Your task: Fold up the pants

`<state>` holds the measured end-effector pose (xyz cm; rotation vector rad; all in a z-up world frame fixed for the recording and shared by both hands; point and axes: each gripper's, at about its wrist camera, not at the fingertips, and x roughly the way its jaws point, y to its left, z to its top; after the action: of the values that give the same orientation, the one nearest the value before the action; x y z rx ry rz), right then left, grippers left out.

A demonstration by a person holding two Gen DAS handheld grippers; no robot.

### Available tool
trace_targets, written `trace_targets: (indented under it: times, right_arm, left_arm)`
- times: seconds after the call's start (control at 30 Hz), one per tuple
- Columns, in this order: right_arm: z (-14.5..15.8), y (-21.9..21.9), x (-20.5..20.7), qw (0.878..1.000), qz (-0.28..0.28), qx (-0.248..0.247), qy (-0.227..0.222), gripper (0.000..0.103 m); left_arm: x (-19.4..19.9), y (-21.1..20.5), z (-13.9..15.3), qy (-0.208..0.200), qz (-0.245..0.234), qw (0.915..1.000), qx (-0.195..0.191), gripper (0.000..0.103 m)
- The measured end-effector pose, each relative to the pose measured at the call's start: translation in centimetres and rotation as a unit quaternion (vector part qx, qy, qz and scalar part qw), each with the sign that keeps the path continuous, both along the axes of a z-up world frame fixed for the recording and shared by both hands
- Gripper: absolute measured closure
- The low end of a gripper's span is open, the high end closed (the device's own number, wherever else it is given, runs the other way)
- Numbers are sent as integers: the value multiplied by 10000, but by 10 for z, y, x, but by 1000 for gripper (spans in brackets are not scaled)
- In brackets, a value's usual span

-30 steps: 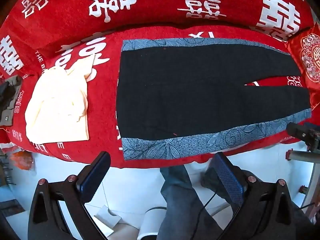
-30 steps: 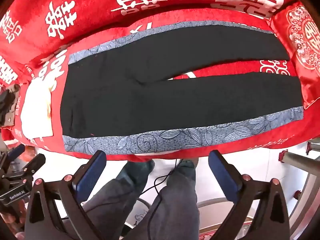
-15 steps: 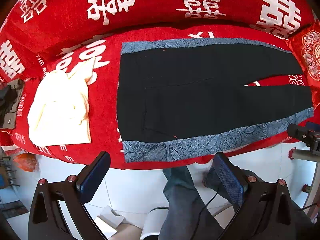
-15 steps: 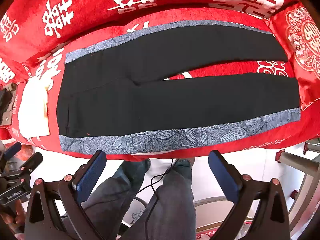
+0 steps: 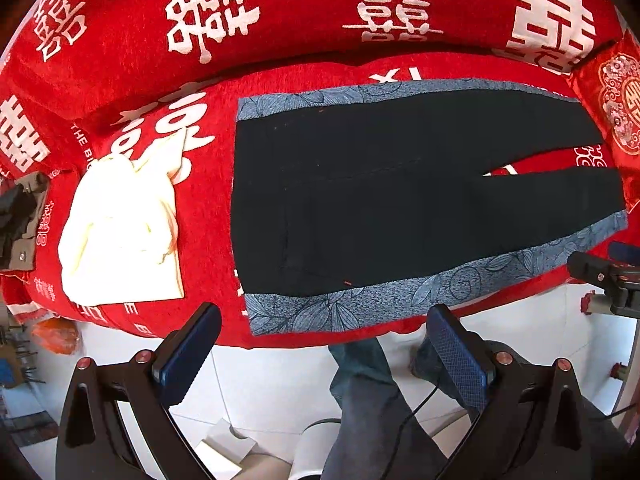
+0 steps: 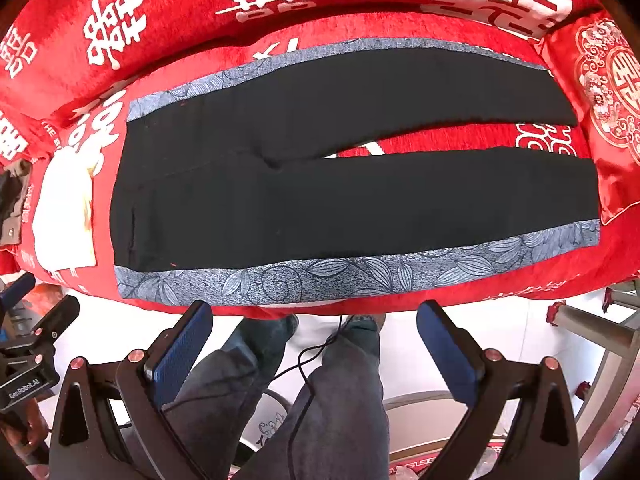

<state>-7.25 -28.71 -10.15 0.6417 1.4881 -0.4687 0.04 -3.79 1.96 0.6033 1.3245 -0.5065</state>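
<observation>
Black pants [image 5: 380,208] with blue-grey leaf-patterned side stripes lie flat on a red sofa seat, waist at the left, both legs running right with a gap between them. They also show in the right wrist view [image 6: 340,200]. My left gripper [image 5: 324,344] is open and empty, above the sofa's front edge near the waist corner. My right gripper [image 6: 314,336] is open and empty, just in front of the near side stripe [image 6: 360,276]. Neither touches the pants.
A folded cream garment [image 5: 120,236] lies left of the waist. A red embroidered cushion [image 6: 612,92] sits by the leg ends. The sofa back [image 5: 280,20] rises behind. The person's legs [image 6: 320,400] and white floor are below. The other gripper [image 5: 608,276] shows at right.
Both grippers have drifted slightly closer to the sofa's front edge; the pants look a little larger. The pants have not moved.
</observation>
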Motion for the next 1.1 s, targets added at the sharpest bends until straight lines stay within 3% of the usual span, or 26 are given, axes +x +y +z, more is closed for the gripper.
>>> trace_targets:
  times: [1.1]
  right_arm:
    - [2, -3, -1, 10000, 55, 12, -52, 1]
  left_arm:
    - [-3, -3, 4, -179, 70, 9998, 82, 0]
